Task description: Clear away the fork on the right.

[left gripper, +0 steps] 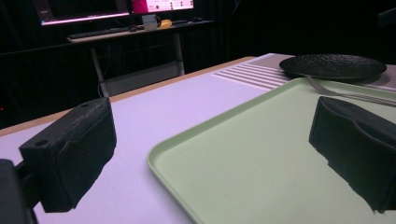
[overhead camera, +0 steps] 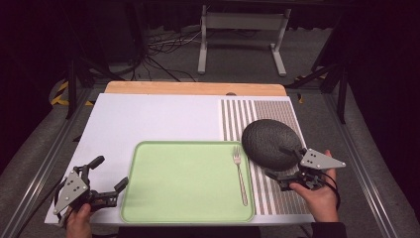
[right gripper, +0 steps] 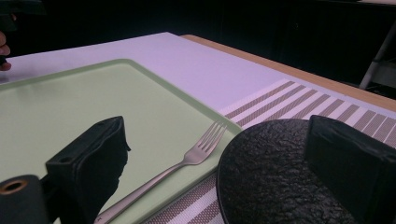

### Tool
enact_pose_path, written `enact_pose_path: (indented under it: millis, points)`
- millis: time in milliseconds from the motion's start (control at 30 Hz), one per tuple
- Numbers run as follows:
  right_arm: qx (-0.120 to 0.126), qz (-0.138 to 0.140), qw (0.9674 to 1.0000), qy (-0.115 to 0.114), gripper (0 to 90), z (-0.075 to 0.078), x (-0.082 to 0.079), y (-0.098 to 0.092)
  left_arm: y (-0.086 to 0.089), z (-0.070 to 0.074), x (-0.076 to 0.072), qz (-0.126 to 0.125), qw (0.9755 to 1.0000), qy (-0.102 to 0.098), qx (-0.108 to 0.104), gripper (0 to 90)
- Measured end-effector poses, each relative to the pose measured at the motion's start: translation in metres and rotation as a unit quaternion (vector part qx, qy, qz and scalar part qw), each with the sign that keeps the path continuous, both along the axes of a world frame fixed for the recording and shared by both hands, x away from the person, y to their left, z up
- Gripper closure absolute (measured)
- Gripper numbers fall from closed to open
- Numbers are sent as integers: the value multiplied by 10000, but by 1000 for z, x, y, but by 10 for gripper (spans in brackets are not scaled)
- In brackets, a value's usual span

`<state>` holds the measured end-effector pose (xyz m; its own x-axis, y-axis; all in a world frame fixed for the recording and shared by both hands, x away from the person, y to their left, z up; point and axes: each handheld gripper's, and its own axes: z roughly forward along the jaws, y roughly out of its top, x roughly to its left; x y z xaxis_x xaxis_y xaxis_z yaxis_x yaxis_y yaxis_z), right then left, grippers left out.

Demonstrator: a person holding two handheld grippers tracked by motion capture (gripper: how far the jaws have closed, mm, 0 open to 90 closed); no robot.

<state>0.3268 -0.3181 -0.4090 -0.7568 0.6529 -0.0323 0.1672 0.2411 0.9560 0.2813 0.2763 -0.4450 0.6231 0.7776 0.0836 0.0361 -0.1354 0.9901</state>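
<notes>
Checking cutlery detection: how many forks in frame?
1. The fork lies along the right edge of the green tray, tines pointing away from the person, just left of the black plate. None visible elsewhere.

Lab test rig – black curtains, loose floor cables (overhead camera: pixel 163 44), monitor (left gripper: pixel 161 4) on desk

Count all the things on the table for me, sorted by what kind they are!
Green tray: 1
Silver fork: 1
Black plate: 1
Striped placemat: 1
Total: 4
</notes>
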Motion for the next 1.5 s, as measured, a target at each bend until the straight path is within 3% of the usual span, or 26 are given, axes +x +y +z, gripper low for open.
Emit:
enact_pose_path:
  millis: [400,633,867,1067,1500]
  points:
    - [50,-95,9999,-43,45,-16,-4,-12,0,0,0,-21,10000,-3,-10,13]
    - [-67,-7,10000,-17,23,-27,-8,-17,1,1,0,-24,10000,-11,-23,13]
    - [-20,31,9999,97,17,-37,-12,-18,1,1,0,-32,10000,-31,-20,13]
    - [-328,64,9992,229,12,-43,-13,-16,1,1,0,-46,10000,-26,-19,13]
    - [-47,-181,9991,393,12,-43,-11,-21,1,1,0,-28,10000,-27,-24,13]
